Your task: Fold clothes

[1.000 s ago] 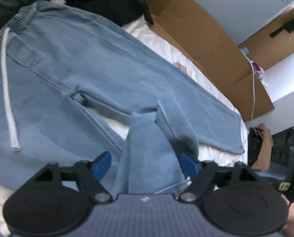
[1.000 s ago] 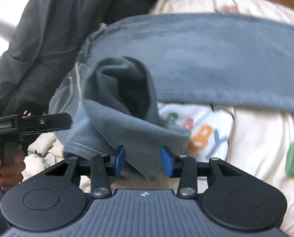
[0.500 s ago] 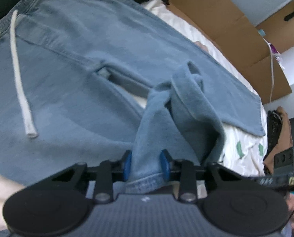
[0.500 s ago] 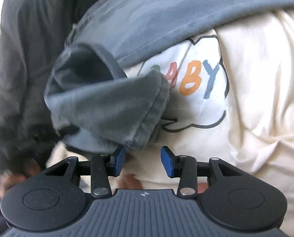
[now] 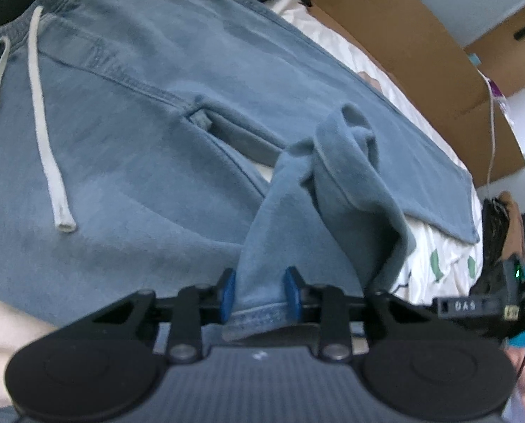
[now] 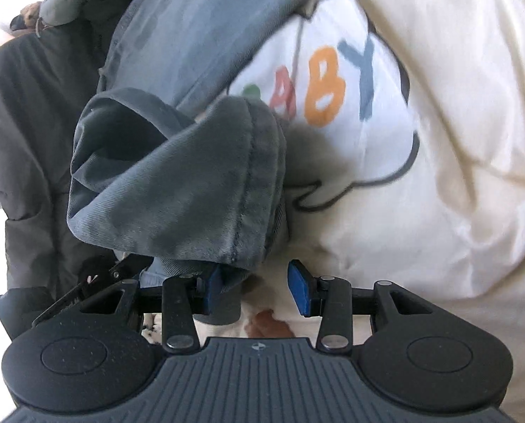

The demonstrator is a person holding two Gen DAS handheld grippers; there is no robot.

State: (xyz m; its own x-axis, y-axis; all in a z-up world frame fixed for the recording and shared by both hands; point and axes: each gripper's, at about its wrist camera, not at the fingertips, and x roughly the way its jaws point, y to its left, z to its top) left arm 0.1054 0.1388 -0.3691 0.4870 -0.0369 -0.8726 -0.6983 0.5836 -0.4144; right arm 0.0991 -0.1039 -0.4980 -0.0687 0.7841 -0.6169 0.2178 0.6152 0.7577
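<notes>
Here, blue sweatpants [image 5: 149, 148] are spread flat over a cream bedsheet [image 6: 467, 141], waistband toward the far left edge of the bed and one leg stretched out toward the right edge. The hem of the other leg [image 5: 333, 190] is pinched between the blue pads of the left gripper [image 5: 259, 294], and the lifted cloth is bunched into a twisted fold above it. A white drawstring [image 5: 47, 148] is laid across the waist area. In the right wrist view, the same leg cuff [image 6: 199, 183] is seen draped just over the left pad of the right gripper [image 6: 259, 290], whose jaws are parted with bare sheet between them. A printed "BABY" motif [image 6: 329, 84] is seen on the bedsheet beside the cuff. Cardboard [image 5: 403, 46] is propped along the far edge of the bed.
</notes>
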